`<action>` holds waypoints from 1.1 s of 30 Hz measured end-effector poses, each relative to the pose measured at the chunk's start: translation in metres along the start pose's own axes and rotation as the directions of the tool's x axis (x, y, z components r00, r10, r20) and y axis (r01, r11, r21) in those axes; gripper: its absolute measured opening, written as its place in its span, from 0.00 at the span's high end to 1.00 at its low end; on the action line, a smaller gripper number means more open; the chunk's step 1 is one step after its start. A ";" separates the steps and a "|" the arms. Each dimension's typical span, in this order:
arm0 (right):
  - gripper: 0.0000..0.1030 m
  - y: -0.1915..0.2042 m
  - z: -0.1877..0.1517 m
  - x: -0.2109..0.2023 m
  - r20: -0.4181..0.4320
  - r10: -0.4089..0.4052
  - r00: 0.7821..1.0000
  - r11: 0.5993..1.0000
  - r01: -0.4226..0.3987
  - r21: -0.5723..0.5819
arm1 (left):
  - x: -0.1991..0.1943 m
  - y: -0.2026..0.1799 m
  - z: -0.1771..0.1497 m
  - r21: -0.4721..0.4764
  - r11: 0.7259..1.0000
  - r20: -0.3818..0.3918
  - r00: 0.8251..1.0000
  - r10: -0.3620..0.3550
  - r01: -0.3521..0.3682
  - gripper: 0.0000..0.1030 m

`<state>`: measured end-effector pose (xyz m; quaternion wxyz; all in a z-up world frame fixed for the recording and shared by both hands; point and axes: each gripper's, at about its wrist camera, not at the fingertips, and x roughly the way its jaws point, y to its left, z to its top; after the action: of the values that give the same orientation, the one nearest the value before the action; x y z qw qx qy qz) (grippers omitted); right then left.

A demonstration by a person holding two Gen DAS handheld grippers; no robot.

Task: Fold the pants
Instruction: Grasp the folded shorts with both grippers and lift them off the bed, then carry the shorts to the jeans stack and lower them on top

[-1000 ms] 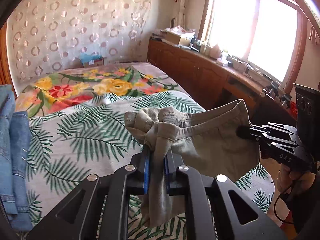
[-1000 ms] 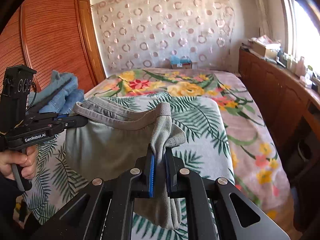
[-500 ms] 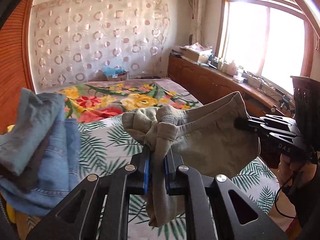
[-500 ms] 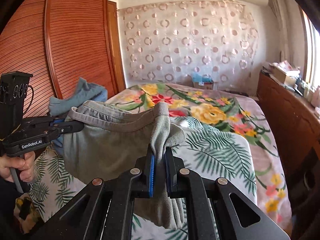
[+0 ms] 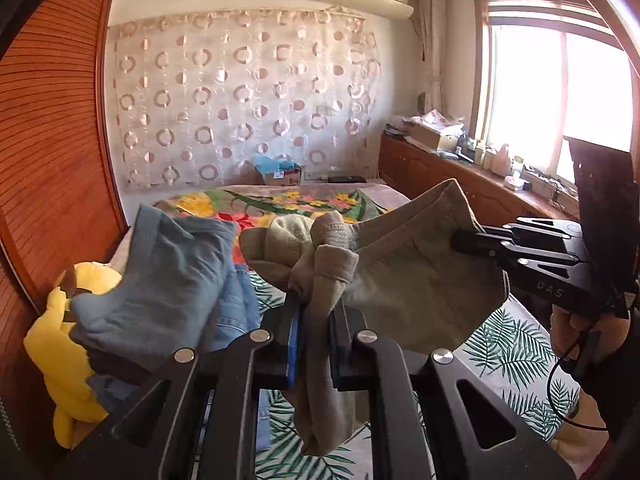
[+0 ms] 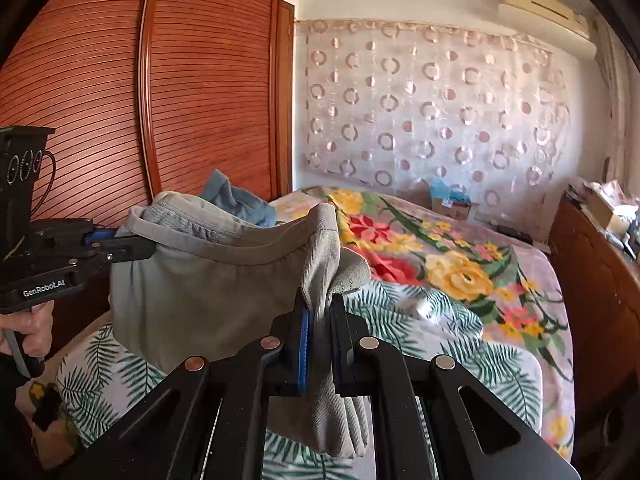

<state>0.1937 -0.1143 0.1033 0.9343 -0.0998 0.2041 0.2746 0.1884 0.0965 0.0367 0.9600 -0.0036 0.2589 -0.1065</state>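
Observation:
Grey-khaki pants (image 5: 420, 280) hang in the air above the bed, held by the waistband between both grippers. My left gripper (image 5: 314, 312) is shut on one bunched end of the waistband. My right gripper (image 6: 320, 312) is shut on the other end. The right gripper also shows in the left wrist view (image 5: 464, 238), and the left gripper in the right wrist view (image 6: 136, 248). The waistband (image 6: 240, 248) sags slightly between them, and the rest of the pants (image 6: 192, 312) hangs below it.
The bed (image 6: 460, 320) has a flower and palm-leaf cover. A pile of blue denim clothes (image 5: 160, 280) and a yellow plush toy (image 5: 60, 360) lie at its left side by the wooden wardrobe (image 6: 160, 100). A wooden cabinet (image 5: 460, 184) runs under the window.
Both grippers have risen and tilted upward with the pants. The bed sits lower in both views and the wall and wardrobe fill more of them. Both grips are unchanged.

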 end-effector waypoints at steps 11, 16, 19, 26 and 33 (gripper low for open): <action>0.92 -0.007 0.035 0.056 0.015 0.042 0.999 0.993 -0.040 -0.110 | -0.005 0.048 0.010 -0.057 0.998 0.052 0.998 0.042 -0.039 0.88; 0.92 -0.013 0.048 0.074 0.018 0.060 0.998 0.984 -0.056 -0.167 | -0.013 0.061 0.014 -0.071 0.997 0.103 0.994 0.041 -0.033 0.88; 0.92 -0.016 0.057 0.084 0.024 0.068 0.997 0.981 -0.063 -0.182 | -0.014 0.069 0.017 -0.078 0.996 0.119 0.992 0.049 -0.040 0.88; 0.92 -0.006 0.073 0.109 0.030 0.092 0.995 0.965 -0.082 -0.249 | -0.020 0.090 0.017 -0.116 0.992 0.157 0.985 0.070 -0.052 0.88; 0.92 0.015 0.086 0.143 0.011 0.100 0.995 0.930 -0.089 -0.358 | -0.018 0.113 0.010 -0.149 0.985 0.153 0.982 0.114 -0.091 0.88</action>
<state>0.3225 -0.0084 0.1173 0.8893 -0.2537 0.1417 0.3532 0.2010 0.2100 0.0475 0.9794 -0.0666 0.1871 -0.0374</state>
